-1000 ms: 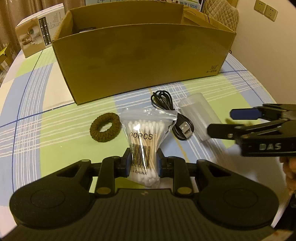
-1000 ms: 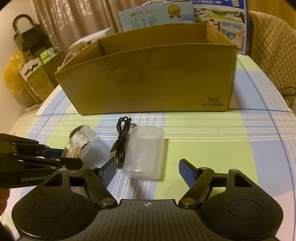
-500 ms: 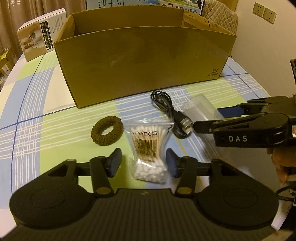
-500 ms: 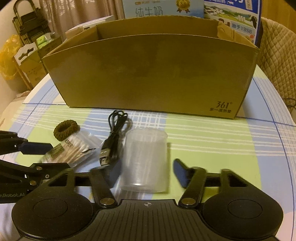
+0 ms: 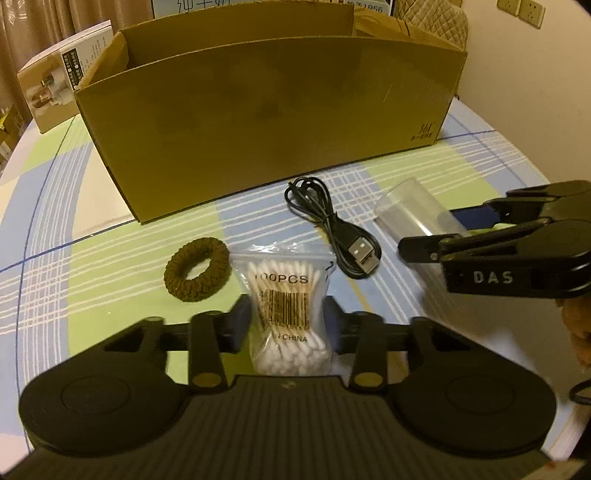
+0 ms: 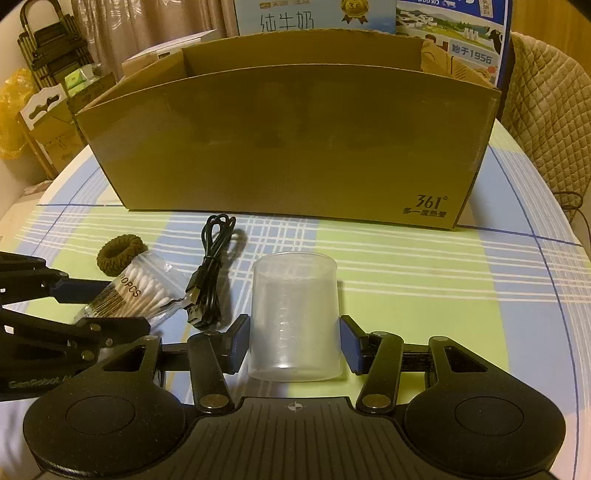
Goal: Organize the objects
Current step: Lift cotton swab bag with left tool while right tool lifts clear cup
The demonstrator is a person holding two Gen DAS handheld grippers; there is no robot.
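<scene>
My left gripper point(image 5: 288, 321) just squeezed in on the swab bag point(image 5: 286, 306), long side pointing at the box point(image 5: 266, 122) | my right gripper point(image 6: 293, 341) hugs the upright cup point(image 6: 294, 317) on the table point(image 6: 424, 280)

Worktop point(image 6: 424, 266): round edge, covered by a checked cloth in pale green, blue and cream with thin white and dark blue lines. Lighting: warm, yellowish, dim. Far left: brown curtains point(image 6: 147, 22) hanging in folds. Right: plain cream wall point(image 5: 517, 92) carrying two wall sockets point(image 5: 522, 11) near the top. Far right: chair back with quilted beige cover point(image 6: 546, 110), close to the worktop edge. Far left, beyond the worktop: dark slatted rack point(image 6: 48, 48), a yellow plastic bag point(image 6: 11, 110) and stacked cardboard cartons point(image 6: 48, 125) beside it.
</scene>
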